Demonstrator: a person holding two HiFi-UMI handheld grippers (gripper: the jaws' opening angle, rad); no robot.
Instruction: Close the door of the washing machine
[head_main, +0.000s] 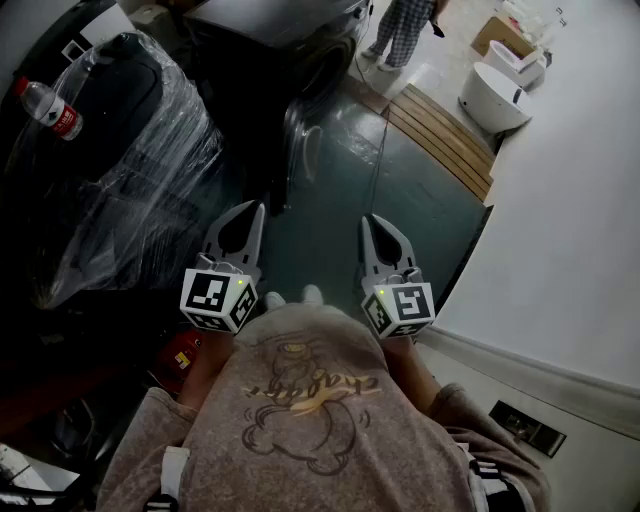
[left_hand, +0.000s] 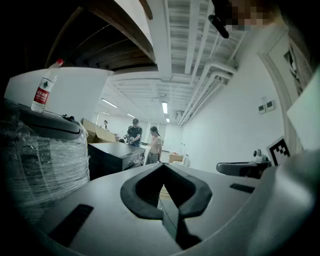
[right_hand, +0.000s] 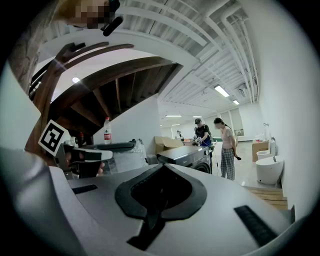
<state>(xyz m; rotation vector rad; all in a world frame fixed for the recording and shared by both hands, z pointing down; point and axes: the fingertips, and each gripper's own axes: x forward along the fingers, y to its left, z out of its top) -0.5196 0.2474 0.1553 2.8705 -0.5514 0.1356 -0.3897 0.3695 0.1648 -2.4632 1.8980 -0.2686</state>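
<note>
The dark washing machine (head_main: 285, 30) stands ahead at the top of the head view, and its round door (head_main: 296, 150) hangs out over the green floor, seen edge-on. Both grippers are held in front of my chest, well short of the door. My left gripper (head_main: 258, 210) is shut and holds nothing; my right gripper (head_main: 368, 222) is the same. The left gripper view has its jaws (left_hand: 163, 165) together, with the machine (left_hand: 117, 155) far beyond them. The right gripper view has shut jaws (right_hand: 162, 166) and the machine (right_hand: 189, 156) in the distance.
A plastic-wrapped appliance (head_main: 110, 160) with a water bottle (head_main: 45, 108) on top stands at the left. A cable (head_main: 380, 150) runs over the floor. Wooden planks (head_main: 440, 135), toilets (head_main: 495, 95) and a white wall (head_main: 570, 220) lie to the right. A person (head_main: 405, 30) stands beyond the machine.
</note>
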